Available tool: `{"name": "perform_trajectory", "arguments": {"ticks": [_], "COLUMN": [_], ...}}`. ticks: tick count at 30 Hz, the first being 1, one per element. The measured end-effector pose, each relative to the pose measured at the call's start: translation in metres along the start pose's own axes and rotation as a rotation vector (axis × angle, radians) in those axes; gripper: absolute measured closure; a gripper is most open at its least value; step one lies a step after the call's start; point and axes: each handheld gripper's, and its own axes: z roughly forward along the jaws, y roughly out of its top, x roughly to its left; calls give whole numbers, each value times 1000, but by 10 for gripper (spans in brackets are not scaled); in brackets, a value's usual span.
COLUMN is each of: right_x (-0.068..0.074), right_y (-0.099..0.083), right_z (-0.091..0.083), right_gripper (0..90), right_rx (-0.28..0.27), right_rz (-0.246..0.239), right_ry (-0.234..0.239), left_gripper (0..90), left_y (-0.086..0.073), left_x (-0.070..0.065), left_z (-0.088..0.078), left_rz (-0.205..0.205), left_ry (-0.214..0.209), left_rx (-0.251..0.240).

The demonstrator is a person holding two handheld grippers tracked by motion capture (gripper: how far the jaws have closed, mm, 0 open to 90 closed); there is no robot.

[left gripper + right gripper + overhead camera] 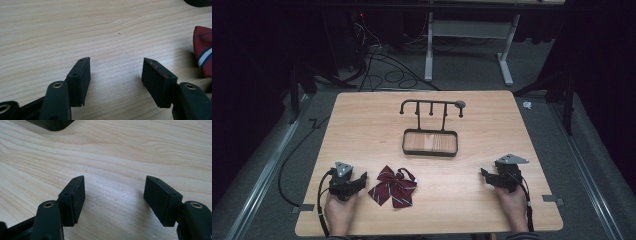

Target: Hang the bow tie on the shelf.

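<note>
The bow tie lies flat on the table, just beside the left tool. The right tool sits well apart from it. Both tools stand with jaws apart, nothing between them.

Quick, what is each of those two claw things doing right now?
Left gripper: jaws open, holding nothing, beside the bow tie.
Right gripper: jaws open, holding nothing.

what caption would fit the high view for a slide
Open left gripper and open right gripper rest on the wooden table, flanking a burgundy bow tie before a black hook stand.
</note>
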Motion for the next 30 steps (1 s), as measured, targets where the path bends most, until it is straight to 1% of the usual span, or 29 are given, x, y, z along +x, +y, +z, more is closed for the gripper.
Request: {"name": "perform_trajectory", "arguments": {"ticks": [5,8,11,15,18,30], "right_x": [0,0,0,0,1,1], "right_y": [0,1,2,2,1,1], "right_z": [1,1,2,2,1,1], "right_gripper": [354,359,358,350,344,343], "right_rx": [-2,-1,-1,1,1,1], "right_rz": [5,19,19,11,0,-5], "right_ry": [-7,-18,-20,-16,-2,6], "left_gripper": [393,392,391,397,396,392], "left_y": [0,0,0,0,0,0], "left_x": [0,0,0,0,0,0], "left_z": [0,0,0,0,0,0], "left_rz": [1,0,1,-1,-1,1], "left_ry": [-4,-3,-3,-4,-3,-6], "left_rx": [0,0,0,-1,-1,0]}}
